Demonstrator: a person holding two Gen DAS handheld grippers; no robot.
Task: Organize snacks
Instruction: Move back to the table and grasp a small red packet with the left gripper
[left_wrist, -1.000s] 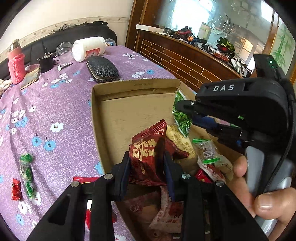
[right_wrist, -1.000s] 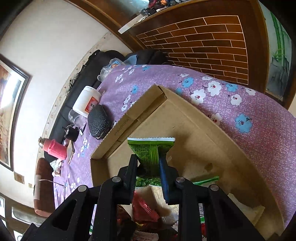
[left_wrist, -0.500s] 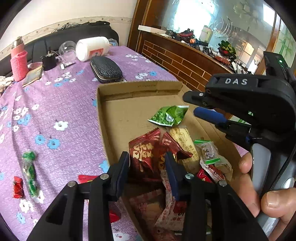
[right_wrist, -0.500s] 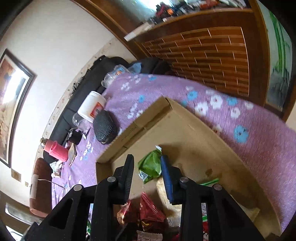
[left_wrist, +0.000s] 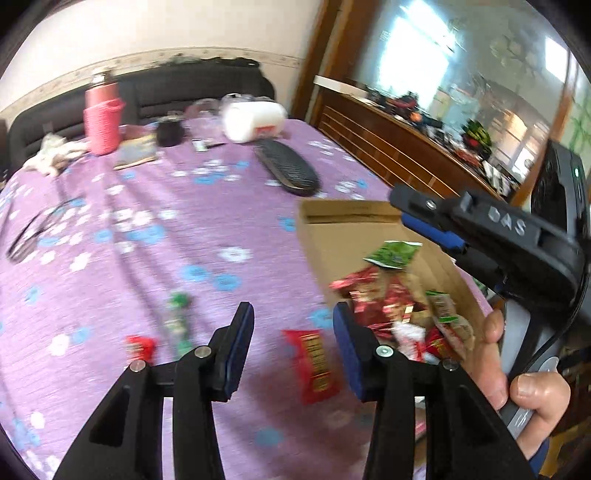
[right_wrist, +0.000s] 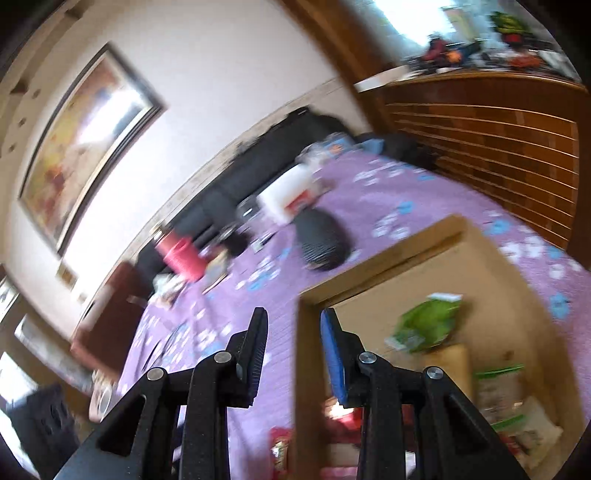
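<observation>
Left wrist: left gripper (left_wrist: 293, 326) empty, parted, above red packet (left_wrist: 316, 360); right gripper (right_wrist: 293, 336) empty, parted.

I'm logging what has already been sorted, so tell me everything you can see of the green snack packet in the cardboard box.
The green snack packet is a small, glossy, crinkled pouch, bright green with darker print and a white sealed strip along one end. It lies flat on the floor of the open cardboard box, towards its far wall, beside the pile of red wrappers; blur hides whether they touch. No claw touches it. The print is too blurred to read.
</observation>
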